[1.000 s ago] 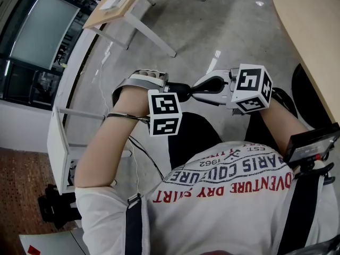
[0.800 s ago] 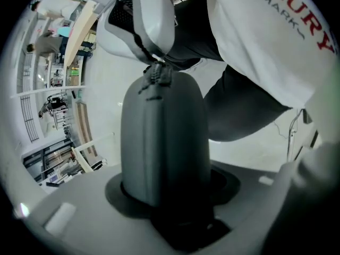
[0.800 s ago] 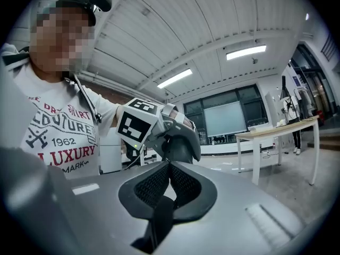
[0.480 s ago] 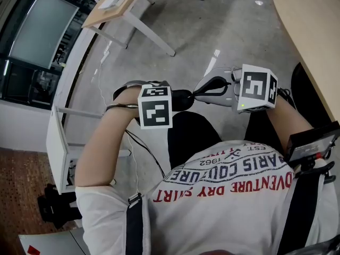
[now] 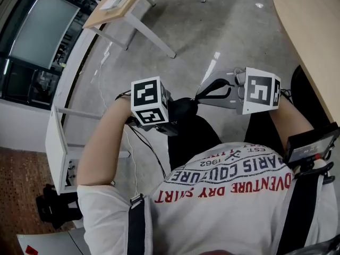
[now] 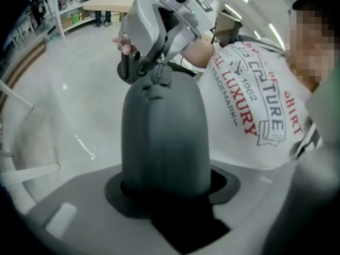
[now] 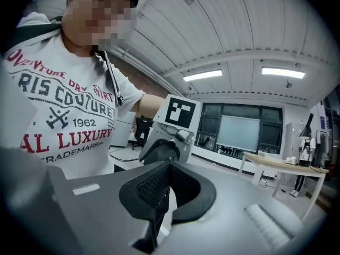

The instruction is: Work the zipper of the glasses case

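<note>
A dark grey glasses case [image 6: 164, 137] stands up between the jaws of my left gripper [image 6: 164, 190], which is shut on its lower end. At the case's top sits the zipper pull [image 6: 156, 84]. My right gripper [image 6: 154, 62] reaches down onto it from above and pinches it. In the head view both grippers hang over my lap: the left gripper [image 5: 171, 116] holds the case [image 5: 186, 108], and the right gripper [image 5: 201, 94] points left at it. In the right gripper view the right gripper [image 7: 166, 174] is shut, with the case [image 7: 159, 152] just beyond.
A curved wooden table [image 5: 311, 31] runs along the right. A small desk [image 5: 114, 4] stands at the upper left and a white shelf unit [image 5: 56, 147] at the left. A black device [image 5: 311, 145] hangs on my chest harness. Grey concrete floor lies below.
My left gripper has rolled and dropped closer to my body with the case, and its marker cube shows another face. The right gripper has shifted slightly to the right and still meets the case.
</note>
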A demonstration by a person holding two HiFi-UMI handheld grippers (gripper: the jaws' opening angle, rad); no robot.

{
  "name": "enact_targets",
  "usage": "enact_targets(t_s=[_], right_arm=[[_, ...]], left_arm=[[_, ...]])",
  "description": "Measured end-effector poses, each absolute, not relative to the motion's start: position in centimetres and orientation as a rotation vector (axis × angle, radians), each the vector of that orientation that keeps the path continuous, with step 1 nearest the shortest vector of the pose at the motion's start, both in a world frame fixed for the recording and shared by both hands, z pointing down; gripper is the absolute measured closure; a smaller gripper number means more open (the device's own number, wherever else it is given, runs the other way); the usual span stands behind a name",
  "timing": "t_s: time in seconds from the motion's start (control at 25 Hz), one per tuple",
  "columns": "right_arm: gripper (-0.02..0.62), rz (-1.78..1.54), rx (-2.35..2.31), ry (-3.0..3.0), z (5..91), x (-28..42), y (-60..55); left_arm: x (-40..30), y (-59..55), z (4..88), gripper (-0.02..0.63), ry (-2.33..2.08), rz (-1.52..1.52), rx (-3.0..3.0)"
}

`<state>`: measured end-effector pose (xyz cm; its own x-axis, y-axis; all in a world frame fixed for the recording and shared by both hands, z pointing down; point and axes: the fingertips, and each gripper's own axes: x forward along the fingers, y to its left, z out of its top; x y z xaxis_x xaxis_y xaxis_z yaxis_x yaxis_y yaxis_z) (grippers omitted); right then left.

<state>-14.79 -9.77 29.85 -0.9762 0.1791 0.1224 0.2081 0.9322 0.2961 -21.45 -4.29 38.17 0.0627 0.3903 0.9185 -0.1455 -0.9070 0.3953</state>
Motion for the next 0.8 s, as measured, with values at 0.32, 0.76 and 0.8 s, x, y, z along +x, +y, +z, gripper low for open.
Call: enact_targets(t_s=[0.32,0.76,0.8], right_arm=[[0.597,-0.529,-0.28,-2.974,29.8,-14.1,-10.6],[0.598,-0.536,-0.234,-2.995,29.3,-13.0,-11.7],[0.598,-0.539,-0.233,-2.992,29.3,-13.0,-11.7]], left_arm=[[-18.6,-3.2,37.1,0.359,0.305,1.422,2.05],[-15.0,-3.9,36.0,0.359,0.284,0.958,2.164],[-14.8,-3.9,35.8,0.359,0.286,0.922,2.164]])
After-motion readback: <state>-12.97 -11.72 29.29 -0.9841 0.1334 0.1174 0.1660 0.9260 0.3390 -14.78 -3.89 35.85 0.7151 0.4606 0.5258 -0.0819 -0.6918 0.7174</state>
